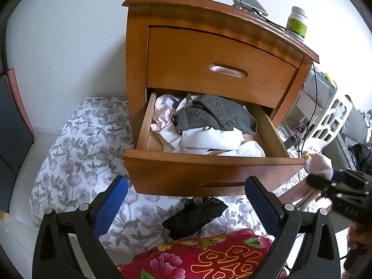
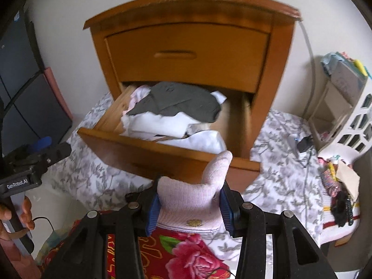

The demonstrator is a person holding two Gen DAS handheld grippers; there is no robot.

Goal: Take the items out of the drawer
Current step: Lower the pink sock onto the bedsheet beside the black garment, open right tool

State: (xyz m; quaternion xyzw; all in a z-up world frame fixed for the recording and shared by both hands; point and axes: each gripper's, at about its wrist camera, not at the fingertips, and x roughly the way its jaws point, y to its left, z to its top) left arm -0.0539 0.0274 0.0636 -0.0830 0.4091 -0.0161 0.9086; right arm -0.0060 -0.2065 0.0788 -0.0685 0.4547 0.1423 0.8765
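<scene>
A wooden nightstand has its lower drawer pulled out, full of clothes: a grey garment on top of white ones and a pale pink piece. My right gripper is shut on a pale pink sock in front of the drawer; from the left wrist view the gripper and the sock show at the right edge. My left gripper is open and empty below the drawer front. A black lace garment lies on the bedding under it.
Floral grey-white bedding surrounds the nightstand, with a red flowered quilt nearest me. A bottle and a device with a cable stand on top. A white basket and clutter sit at the right.
</scene>
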